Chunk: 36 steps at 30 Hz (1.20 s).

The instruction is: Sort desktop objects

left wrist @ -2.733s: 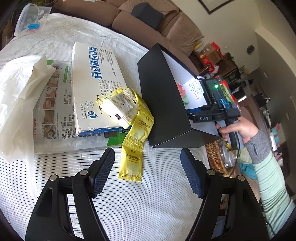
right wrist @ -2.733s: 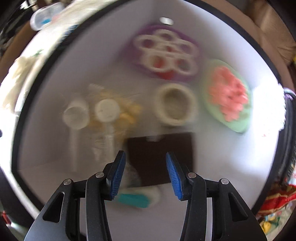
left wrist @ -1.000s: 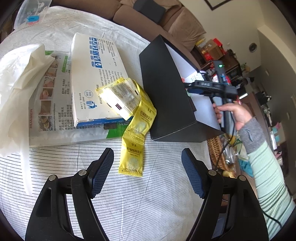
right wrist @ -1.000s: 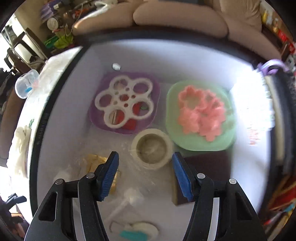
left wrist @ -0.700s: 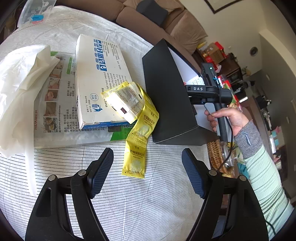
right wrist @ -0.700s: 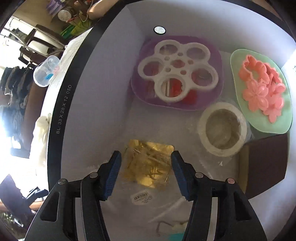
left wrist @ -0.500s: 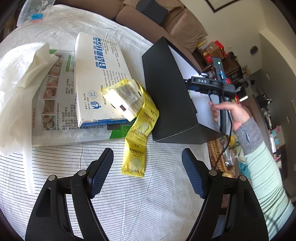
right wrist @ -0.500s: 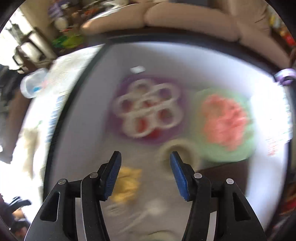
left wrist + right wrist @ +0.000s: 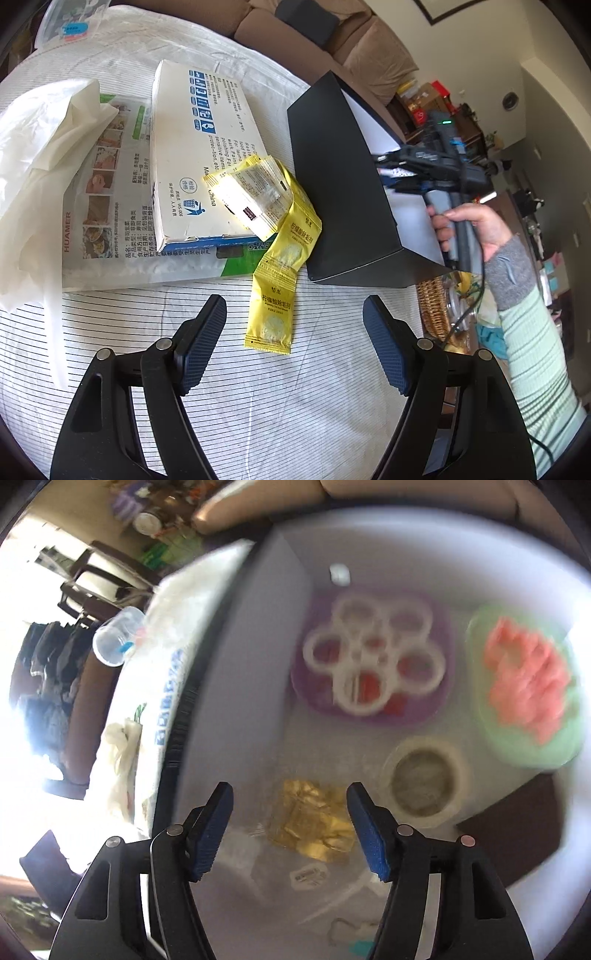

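Note:
In the left wrist view, my left gripper point(image 9: 293, 345) is open and empty, low over the striped tablecloth. Just ahead lies a strip of yellow sachets point(image 9: 275, 295) reaching up onto a white and blue box point(image 9: 201, 155). A black storage box point(image 9: 340, 192) stands to the right. The right gripper's body point(image 9: 443, 173) is held over that box. In the blurred right wrist view, my right gripper point(image 9: 290, 829) is open and empty above the box's white inside point(image 9: 240, 686), over a gold packet point(image 9: 314, 823).
Inside the box lie a purple tray with a white flower mould point(image 9: 369, 657), a green dish with pink shapes point(image 9: 528, 686), a tape roll point(image 9: 424, 781) and a dark card point(image 9: 517, 830). A white plastic bag point(image 9: 40, 147) and a printed package point(image 9: 110, 206) lie at the left.
My right gripper has swung left over the box interior, and its view is blurred by motion. My left gripper has held nearly still above the sachets.

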### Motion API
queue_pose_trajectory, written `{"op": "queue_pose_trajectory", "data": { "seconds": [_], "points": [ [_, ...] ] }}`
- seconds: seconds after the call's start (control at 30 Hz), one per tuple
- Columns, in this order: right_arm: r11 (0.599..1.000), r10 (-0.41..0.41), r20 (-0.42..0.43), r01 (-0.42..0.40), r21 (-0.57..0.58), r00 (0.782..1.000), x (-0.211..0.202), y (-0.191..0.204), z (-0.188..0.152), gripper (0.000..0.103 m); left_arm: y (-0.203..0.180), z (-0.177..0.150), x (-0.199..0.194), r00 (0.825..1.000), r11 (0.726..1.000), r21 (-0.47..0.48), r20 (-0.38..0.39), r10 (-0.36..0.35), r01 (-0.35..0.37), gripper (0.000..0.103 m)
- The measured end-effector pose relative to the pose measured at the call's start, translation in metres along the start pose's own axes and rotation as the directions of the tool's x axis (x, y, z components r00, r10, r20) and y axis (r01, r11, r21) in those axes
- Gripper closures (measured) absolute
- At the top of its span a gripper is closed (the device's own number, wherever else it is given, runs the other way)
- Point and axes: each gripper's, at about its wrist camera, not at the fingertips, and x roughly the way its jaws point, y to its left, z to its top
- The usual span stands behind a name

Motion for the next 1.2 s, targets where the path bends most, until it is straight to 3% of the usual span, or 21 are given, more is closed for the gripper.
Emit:
{"op": "queue_pose_trajectory", "data": {
  "seconds": [0.1,0.13,0.23,0.4,0.53,0.63,0.7,0.77,0.9,1.03,1.1,1.2],
  "points": [
    [0.99,-0.14,0.007,0.14,-0.019,0.99,-0.021,-0.007,-0.005,0.035,0.001,0.0,0.002,1.0,1.0,-0.007,-0.009,-0.001,0.001,0.029],
    [0.982,-0.187,-0.019,0.186,-0.018,0.982,-0.027,-0.013,-0.008,0.035,0.001,0.0,0.001,1.0,1.0,-0.007,-0.011,-0.005,0.005,0.029],
    [0.974,-0.219,-0.143,0.224,0.023,0.965,-0.028,-0.032,-0.023,0.035,-0.002,-0.001,0.001,1.0,1.0,0.001,-0.011,-0.012,0.012,0.029],
    [0.97,-0.164,-0.287,0.208,0.129,0.944,-0.014,-0.058,-0.047,0.035,-0.004,-0.001,0.0,1.0,1.0,0.002,-0.009,-0.015,0.015,0.029],
    [0.967,-0.128,-0.332,0.192,0.168,0.935,0.014,-0.059,-0.052,0.035,-0.002,0.002,-0.002,1.0,1.0,-0.006,0.0,-0.016,0.016,0.029],
    [0.957,-0.089,-0.271,0.158,0.242,0.958,0.022,-0.06,-0.046,0.035,0.002,0.004,-0.006,1.0,1.0,-0.017,0.01,-0.02,0.02,0.029],
    [0.949,-0.034,-0.172,0.086,0.303,0.984,0.019,-0.058,-0.038,0.035,0.003,0.005,-0.009,1.0,1.0,-0.019,0.015,-0.022,0.022,0.029],
    [0.942,-0.015,-0.079,0.041,0.332,0.997,0.013,-0.057,-0.031,0.035,0.004,0.006,-0.01,1.0,1.0,-0.019,0.018,-0.02,0.02,0.029],
    [0.931,-0.038,0.0,0.035,0.363,0.999,0.009,-0.055,-0.021,0.036,0.005,0.007,-0.01,1.0,0.999,-0.021,0.017,-0.024,0.024,0.029],
    [0.963,0.008,0.039,-0.018,0.267,0.999,0.014,-0.029,-0.011,0.035,0.004,0.006,-0.007,1.0,1.0,-0.017,0.005,-0.026,0.026,0.028],
    [0.978,-0.042,0.071,0.026,0.205,0.997,0.014,-0.01,-0.005,0.035,0.004,0.005,-0.004,1.0,0.999,-0.018,-0.004,-0.026,0.026,0.028],
    [0.98,-0.152,0.096,0.137,0.141,0.984,0.019,-0.007,0.009,0.025,0.003,0.004,-0.002,1.0,1.0,-0.014,-0.006,-0.023,0.023,0.028]
  ]
}}
